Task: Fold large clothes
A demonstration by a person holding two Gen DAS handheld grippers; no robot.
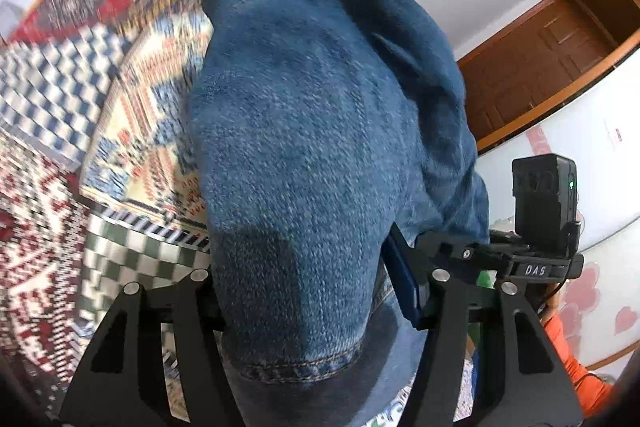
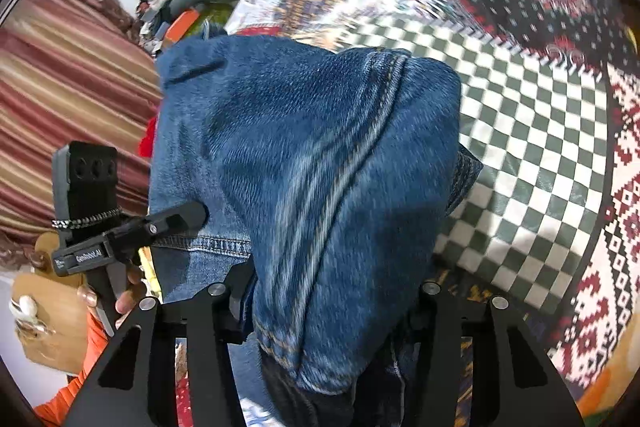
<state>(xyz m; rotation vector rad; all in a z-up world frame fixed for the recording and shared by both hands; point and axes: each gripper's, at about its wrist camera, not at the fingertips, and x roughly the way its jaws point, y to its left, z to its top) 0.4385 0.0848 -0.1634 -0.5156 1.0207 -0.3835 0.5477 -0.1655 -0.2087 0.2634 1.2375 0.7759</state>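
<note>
A pair of blue denim jeans (image 1: 312,131) hangs from both grippers, lifted above the patterned bed cover. My left gripper (image 1: 316,307) is shut on a hemmed end of the jeans, which drapes over and hides its fingertips. My right gripper (image 2: 324,311) is shut on a seamed fold of the same jeans (image 2: 304,155). The right gripper shows at the right of the left wrist view (image 1: 472,255), and the left gripper shows at the left of the right wrist view (image 2: 132,231). The images are motion blurred.
A patchwork bed cover (image 1: 132,99) with checkered and woven patterns lies below; its green-white checkered patch (image 2: 520,131) is near the jeans. A wooden door (image 1: 540,59) stands at the right. A striped curtain (image 2: 60,99) and a clothes pile (image 2: 180,7) lie at the left.
</note>
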